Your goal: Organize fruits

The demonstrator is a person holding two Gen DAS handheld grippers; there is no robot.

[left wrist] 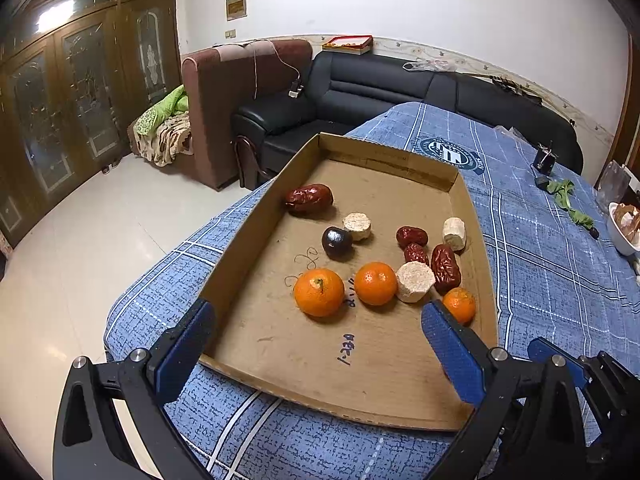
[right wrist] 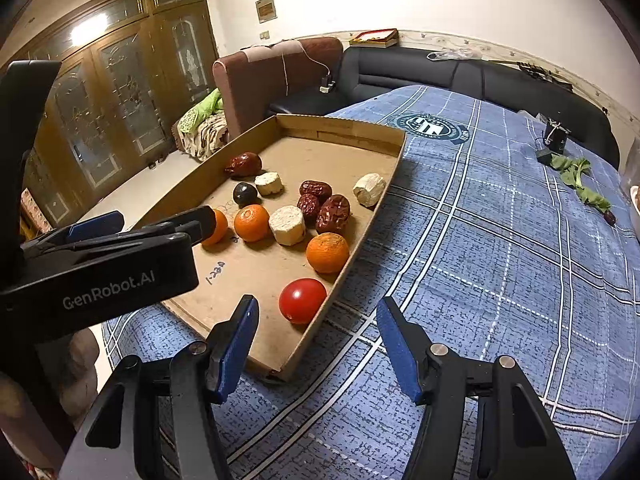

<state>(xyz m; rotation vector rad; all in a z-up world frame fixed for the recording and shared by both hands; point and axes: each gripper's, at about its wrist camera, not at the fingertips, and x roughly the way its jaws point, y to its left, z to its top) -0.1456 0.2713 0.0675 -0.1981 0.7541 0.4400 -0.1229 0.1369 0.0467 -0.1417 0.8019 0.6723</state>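
Only from the right wrist: red tomato (right wrist: pixel 302 300) in tray (right wrist: pixel 344 128).

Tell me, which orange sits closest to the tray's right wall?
The smallest orange, beside the big red date. The other two oranges lie nearer the cardboard tray's middle.

Both wrist views look steeply down, close, sharing the cardboard tray (left wrist: pixel 256 224).

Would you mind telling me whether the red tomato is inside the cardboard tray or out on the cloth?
Inside: the tomato rests on the tray's floor, against its near right wall.
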